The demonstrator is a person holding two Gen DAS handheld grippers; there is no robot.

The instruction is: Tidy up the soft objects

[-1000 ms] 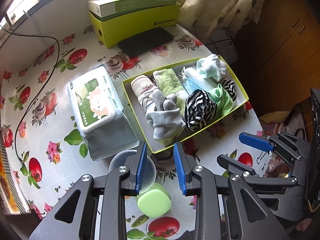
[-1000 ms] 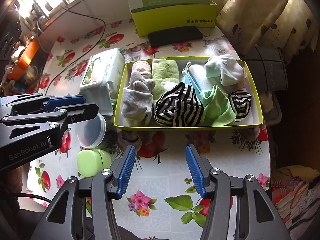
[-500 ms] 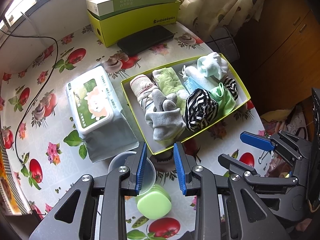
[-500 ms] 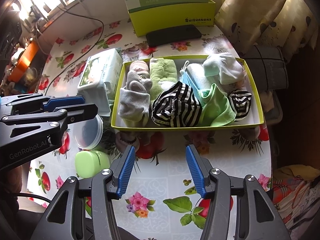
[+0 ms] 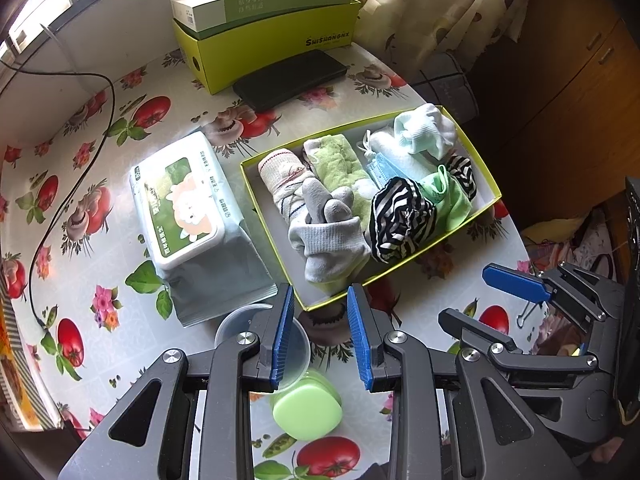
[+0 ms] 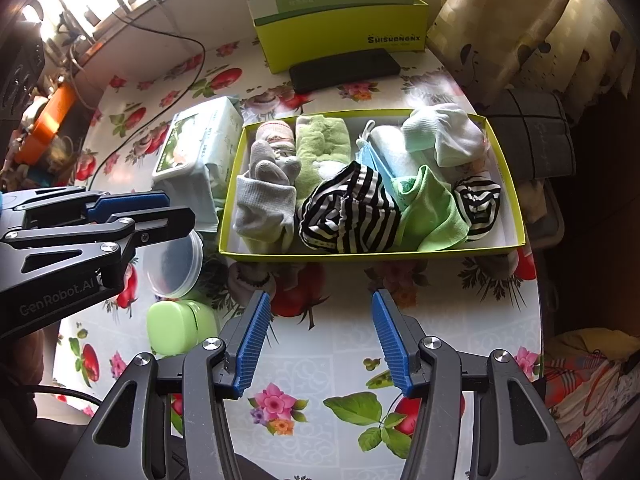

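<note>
Your socks (image 6: 264,204) look all tucked in the box (image 6: 372,255), so both your left gripper (image 5: 320,336) and right gripper (image 6: 320,342) hover spread and empty just in front of it.

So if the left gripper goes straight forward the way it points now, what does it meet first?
Probably the near corner of the yellow-green box, then the grey sock just inside it. The left gripper is open; its height is unclear.

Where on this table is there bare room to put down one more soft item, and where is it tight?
Bare tablecloth lies between the sock tray's near wall and the right tongs. Another patch lies left of the wipes pack, crossed by the black cable. It is tight around the clear tub and green case, and inside the tray.
</note>
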